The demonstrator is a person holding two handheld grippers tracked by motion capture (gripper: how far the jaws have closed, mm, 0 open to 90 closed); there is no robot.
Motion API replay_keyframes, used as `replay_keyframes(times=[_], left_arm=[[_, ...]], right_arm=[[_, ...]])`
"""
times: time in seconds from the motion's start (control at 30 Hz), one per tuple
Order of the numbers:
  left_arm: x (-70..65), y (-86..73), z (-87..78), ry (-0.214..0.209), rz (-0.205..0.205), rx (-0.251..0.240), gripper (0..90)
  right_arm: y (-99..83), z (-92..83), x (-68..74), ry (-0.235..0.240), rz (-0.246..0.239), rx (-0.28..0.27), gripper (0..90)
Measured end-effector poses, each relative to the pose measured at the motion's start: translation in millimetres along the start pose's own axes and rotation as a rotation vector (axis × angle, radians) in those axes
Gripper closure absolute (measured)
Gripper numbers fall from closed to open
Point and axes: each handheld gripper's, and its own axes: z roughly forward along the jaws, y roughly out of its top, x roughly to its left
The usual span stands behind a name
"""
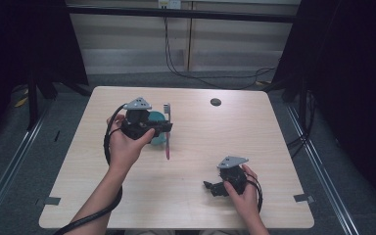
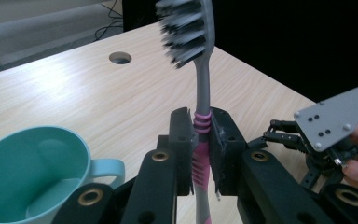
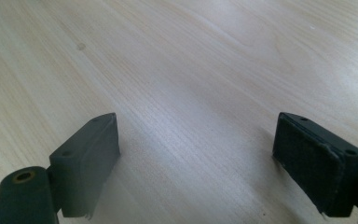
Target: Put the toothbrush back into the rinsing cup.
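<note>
Even overhead light falls on the pale bench (image 1: 191, 171), while the surroundings in the high view sink into near black. A soft sheen lies on the wood in the left gripper view. The toothbrush (image 2: 200, 74) bristles there are blurred. In the right gripper view, faint soft shadows sit under the jaws.

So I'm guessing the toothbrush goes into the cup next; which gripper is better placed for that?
Left. The left gripper already clamps the toothbrush upright beside the teal cup. The right gripper is open over bare table, far from the cup.
</note>
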Motion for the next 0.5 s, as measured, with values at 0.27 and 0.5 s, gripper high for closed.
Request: replay_keyframes(times=[0.27, 0.5], left_arm=[[7.0, 7.4, -2.1, 0.011, -0.012, -0.013, 80.8], [10.1, 15.0, 0.4, 0.023, -0.012, -0.022, 80.8]], right_arm=[[-4.8, -0.1, 0.9, -0.008, 0.006, -0.034, 13.4], [-4.8, 0.0, 0.8, -0.008, 0.006, -0.035, 13.3]])
